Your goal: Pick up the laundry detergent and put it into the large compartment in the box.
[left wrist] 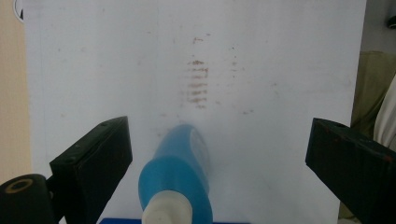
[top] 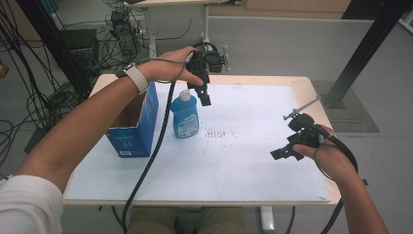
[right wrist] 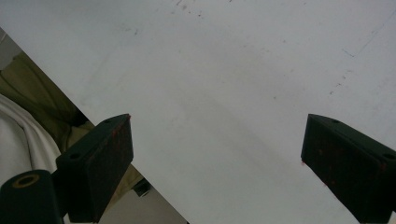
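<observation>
Bottle point(top: 185, 116) looks tippy: left gripper point(top: 205, 94), jaws wide at its 1 o'clock, could clip the cap; right gripper point(top: 282, 153) idles wide too.

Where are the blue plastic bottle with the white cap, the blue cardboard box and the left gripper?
blue plastic bottle point(top: 185, 117), high view, on its label.
blue cardboard box point(top: 151, 106), high view, on its side wall.
left gripper point(top: 205, 97), high view, between its open jaws.

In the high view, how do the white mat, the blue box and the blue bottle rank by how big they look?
1. White mat, by far the largest.
2. Blue box.
3. Blue bottle, smallest.
The box and bottle stand side by side, so nearness hardly skews this.
</observation>
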`<control>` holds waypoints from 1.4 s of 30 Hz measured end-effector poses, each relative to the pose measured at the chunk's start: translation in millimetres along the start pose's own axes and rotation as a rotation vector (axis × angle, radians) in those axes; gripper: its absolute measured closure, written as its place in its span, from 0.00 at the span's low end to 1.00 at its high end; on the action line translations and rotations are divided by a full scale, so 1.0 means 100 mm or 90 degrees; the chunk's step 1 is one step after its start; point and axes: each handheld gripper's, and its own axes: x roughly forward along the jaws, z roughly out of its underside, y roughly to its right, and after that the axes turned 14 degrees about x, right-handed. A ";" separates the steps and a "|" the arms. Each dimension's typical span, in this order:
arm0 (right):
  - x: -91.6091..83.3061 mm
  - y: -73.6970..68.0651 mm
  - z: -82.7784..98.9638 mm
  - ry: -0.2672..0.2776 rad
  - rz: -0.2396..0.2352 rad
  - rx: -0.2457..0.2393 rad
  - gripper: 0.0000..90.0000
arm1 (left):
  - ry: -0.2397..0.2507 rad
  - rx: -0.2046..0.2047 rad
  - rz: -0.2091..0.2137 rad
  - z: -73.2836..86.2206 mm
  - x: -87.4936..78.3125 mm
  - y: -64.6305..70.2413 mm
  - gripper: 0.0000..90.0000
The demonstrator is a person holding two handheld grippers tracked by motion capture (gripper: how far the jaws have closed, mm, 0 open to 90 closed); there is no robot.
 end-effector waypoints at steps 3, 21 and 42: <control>-0.01 0.00 0.00 0.000 0.000 -0.001 0.10 | 0.000 0.001 0.000 0.00 0.00 0.00 0.08; 0.00 0.01 -0.01 0.002 -0.003 -0.003 0.10 | -0.005 -0.011 0.001 -0.01 0.00 -0.02 0.08; 0.00 -0.01 -0.02 0.002 -0.004 -0.005 0.10 | -0.037 -0.082 -0.007 0.01 -0.05 -0.04 0.08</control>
